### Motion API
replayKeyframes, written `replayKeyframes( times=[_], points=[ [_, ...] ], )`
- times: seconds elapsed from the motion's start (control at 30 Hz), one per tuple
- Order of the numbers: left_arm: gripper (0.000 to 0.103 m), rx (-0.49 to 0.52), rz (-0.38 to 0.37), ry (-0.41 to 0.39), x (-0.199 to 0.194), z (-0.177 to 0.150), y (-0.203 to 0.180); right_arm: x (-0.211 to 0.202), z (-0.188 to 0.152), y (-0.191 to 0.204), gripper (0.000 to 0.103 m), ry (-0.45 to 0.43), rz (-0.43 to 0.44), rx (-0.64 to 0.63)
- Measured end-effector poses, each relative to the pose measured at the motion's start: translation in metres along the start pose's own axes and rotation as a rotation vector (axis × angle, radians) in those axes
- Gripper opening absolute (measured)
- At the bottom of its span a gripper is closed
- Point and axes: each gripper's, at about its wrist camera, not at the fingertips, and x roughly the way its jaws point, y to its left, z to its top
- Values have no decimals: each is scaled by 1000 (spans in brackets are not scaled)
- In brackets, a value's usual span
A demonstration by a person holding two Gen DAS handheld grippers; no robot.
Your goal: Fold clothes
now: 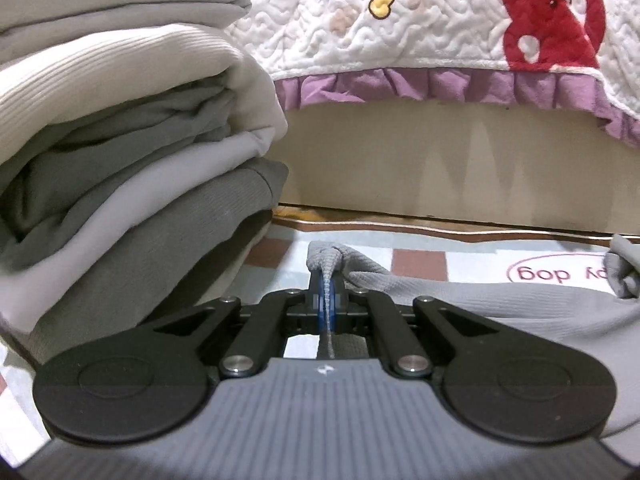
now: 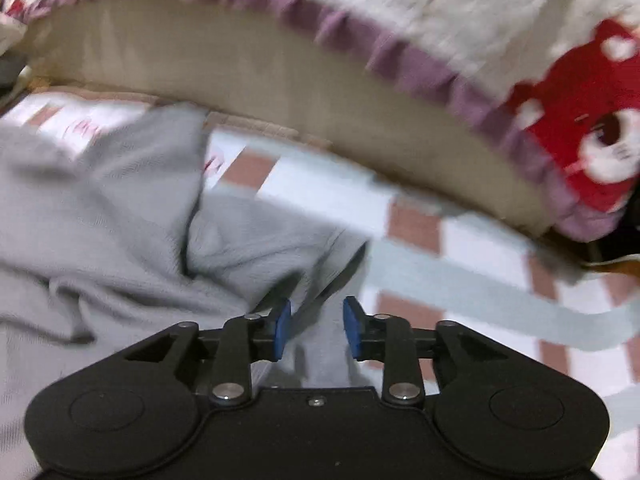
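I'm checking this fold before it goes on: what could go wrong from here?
1. The left gripper pinches only a thin bunched edge of the grey garment; a tug might pull it free.
2. The right gripper has its jaws apart with cloth between them, not clamped, so that side may sag.
3. The folded pile sits close beside the left gripper; a sweep could topple it.

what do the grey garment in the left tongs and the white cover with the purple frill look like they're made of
Grey garment: soft matte knit, probably cotton jersey; fine ribbing shows where the left tongs pinch it.
White cover: quilted padded fabric, wavy stitch lines puff its surface; the purple frill looks like plush or velour, though I can't be sure.
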Motion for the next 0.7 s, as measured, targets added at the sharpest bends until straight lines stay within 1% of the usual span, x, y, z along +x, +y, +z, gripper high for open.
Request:
replayKeyframes(
  times=[0.03, 0.1, 0.13, 0.17, 0.2, 0.23, 0.27, 0.33, 0.37, 0.4, 0.43, 0.5, 0.57, 0.63, 0.7],
  points=[
    [2, -1, -4, 2, -3, -2, 1, -7, 4, -2, 35, -44, 42, 31],
    [2, -10, -11, 3, -7, -6, 3, -21, 13, -6, 46, -129, 128, 92],
    [2, -22, -14, 1, -9, -6, 5, -10, 19, -5, 58, -105, 200, 142],
    [2, -36, -17, -2, -10, -6, 6, 1, 24, -5, 63, -81, 272, 192],
    [2, -53, -21, -5, -12, -5, 7, 11, 30, -4, 63, -57, 344, 241],
    [2, -70, -25, -7, -13, -5, 9, 22, 35, -3, 65, -33, 414, 289],
    [2, -86, -31, -7, -15, -4, 10, 35, 37, 2, 71, -10, 422, 312],
    [2, -119, -48, -5, -18, -3, 14, 65, 39, 12, 72, 25, 401, 324],
    [2, -139, -65, -1, -20, -3, 18, 72, 37, 21, 69, 31, 417, 285],
    [2, -158, -81, 4, -22, -3, 21, 79, 34, 29, 55, 37, 433, 246],
    [2, -178, -98, 8, -24, -2, 25, 86, 32, 36, 6, 42, 449, 208],
    [2, -206, -155, -2, -33, -1, 33, 67, 28, 39, 6, -9, 494, 195],
    [2, -231, -201, -20, -49, -1, 44, 31, 20, 26, 6, -98, 567, 242],
    [2, -265, -221, -30, -62, 1, 54, -4, 16, 16, 6, -163, 575, 249],
    [2, -299, -239, -42, -73, 4, 62, -28, 22, 6, 5, -213, 553, 220]
  ],
)
